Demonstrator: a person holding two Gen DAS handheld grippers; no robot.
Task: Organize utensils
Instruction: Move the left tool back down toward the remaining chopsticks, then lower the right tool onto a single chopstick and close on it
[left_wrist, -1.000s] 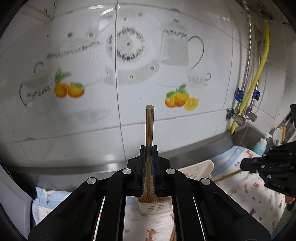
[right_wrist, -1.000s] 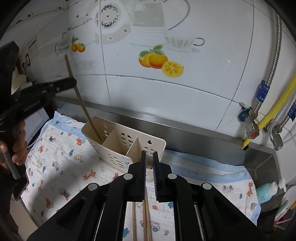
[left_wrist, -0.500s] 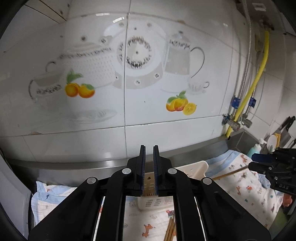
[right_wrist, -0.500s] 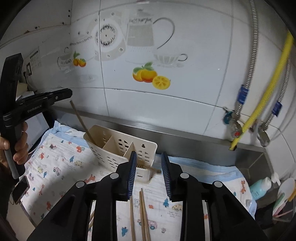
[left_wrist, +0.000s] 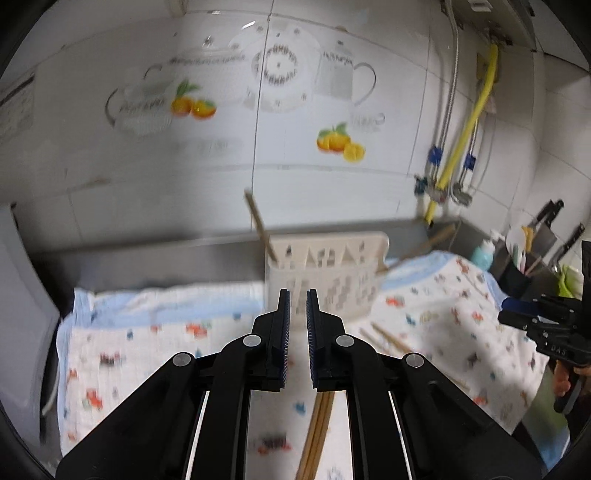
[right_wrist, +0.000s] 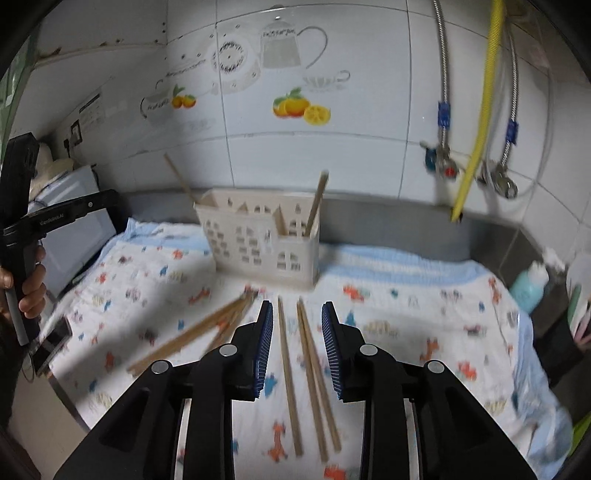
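A cream slotted utensil holder (right_wrist: 258, 240) (left_wrist: 325, 273) stands on a printed cloth (right_wrist: 406, 332) by the tiled wall. One wooden chopstick (right_wrist: 177, 177) leans out of its left end and another chopstick (right_wrist: 317, 203) rises from its right compartment. Loose chopsticks (right_wrist: 306, 362) lie on the cloth in front of the holder, with a second bunch (right_wrist: 199, 332) to the left. My right gripper (right_wrist: 297, 306) hangs open just above the loose ones and holds nothing. My left gripper (left_wrist: 297, 295) has its jaws nearly together, empty, short of the holder, with chopsticks (left_wrist: 317, 424) under it.
A steel ledge runs behind the holder. A yellow hose (right_wrist: 476, 110) and valves hang on the wall at right. A teal bottle (right_wrist: 528, 284) and knives (left_wrist: 546, 218) stand beyond the cloth's right edge. A white appliance (right_wrist: 74, 229) and a phone (right_wrist: 51, 343) sit at left.
Both grippers have drawn back from the holder and come lower. The left let go of its chopstick, which now stands in the holder. The right gripper's jaws opened.
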